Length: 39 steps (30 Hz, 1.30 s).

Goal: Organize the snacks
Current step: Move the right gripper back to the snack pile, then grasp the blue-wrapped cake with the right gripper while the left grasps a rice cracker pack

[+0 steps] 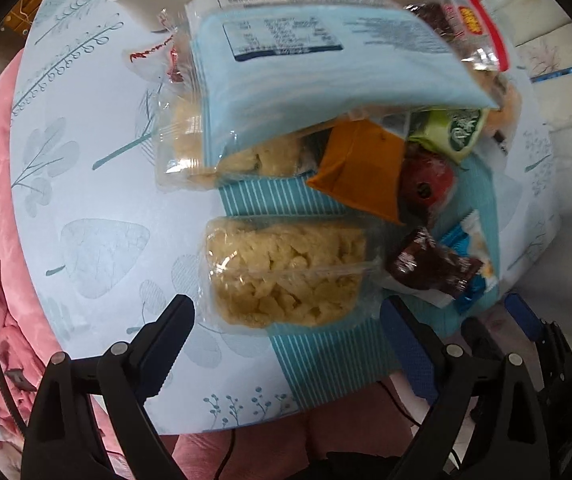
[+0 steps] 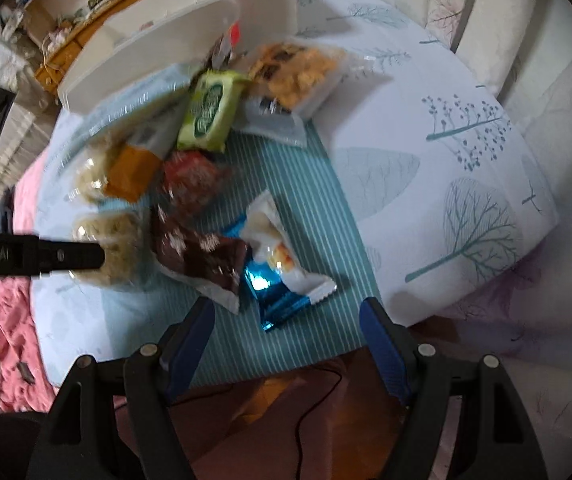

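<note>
Both views lit by soft, even daylight; no hard shadows seen. Glare noted on clear snack wrappers [image 1: 286, 276] & blue foil pack [image 2: 270, 284]. Motion blur heavier in right wrist view. Strong fisheye bending, dark vignette at corners.

The white box [image 1: 146, 8] at the far edge of the table [image 1: 98, 184] is cut off by the top of the left wrist picture. The print on the pale blue packet [image 1: 306, 80] is too blurred to be read. In the right wrist view the snacks are smeared, and the puffed rice bar [image 2: 118, 256] is partly hidden by the left gripper [image 2: 102, 256].
</note>
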Motion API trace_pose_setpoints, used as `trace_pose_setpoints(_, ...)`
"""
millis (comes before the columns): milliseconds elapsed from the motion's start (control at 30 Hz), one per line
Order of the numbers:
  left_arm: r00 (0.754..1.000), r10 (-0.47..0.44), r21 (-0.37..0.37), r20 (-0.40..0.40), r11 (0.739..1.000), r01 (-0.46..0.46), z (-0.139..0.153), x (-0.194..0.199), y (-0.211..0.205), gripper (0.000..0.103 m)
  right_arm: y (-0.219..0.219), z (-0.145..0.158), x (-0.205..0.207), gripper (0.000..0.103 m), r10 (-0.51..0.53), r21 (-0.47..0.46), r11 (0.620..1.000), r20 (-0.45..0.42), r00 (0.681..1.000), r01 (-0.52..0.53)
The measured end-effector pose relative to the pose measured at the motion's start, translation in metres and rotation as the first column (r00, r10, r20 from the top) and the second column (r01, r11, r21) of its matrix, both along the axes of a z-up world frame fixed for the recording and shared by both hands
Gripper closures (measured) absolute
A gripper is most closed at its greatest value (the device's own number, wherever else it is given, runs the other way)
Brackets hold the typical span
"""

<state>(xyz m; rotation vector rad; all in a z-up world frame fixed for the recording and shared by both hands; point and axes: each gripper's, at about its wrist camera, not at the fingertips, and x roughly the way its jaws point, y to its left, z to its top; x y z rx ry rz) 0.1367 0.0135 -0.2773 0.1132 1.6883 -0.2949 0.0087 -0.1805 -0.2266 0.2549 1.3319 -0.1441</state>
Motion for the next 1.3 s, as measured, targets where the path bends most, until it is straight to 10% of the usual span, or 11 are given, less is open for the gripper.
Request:
trace_pose_setpoints(467,0.997,0.014,0.056,-0.08,0.998,-0.01,-0.03,0.018,-0.008,0.003,0.012,-0.027,0.013,0.028,0.111,-0.13,0.985,-0.035,0.993,-0.115)
trace_pose_setpoints(700,0.988,0.084,0.048,-0.131,0.996,-0.079,-0.04,0.025,-0.001,0.002,0.017,-0.028,0.021,0.044,0.17,-0.138,0.976,-0.025,0.985,-0.171)
trace_pose_setpoints(1300,0.982,0.147,0.033,-0.121,0.989,-0.144,-0.029,0.022,0.0,0.029,0.007,-0.022,0.032,0.063,0.068,-0.037,0.997,-0.093,0.993,-0.071)
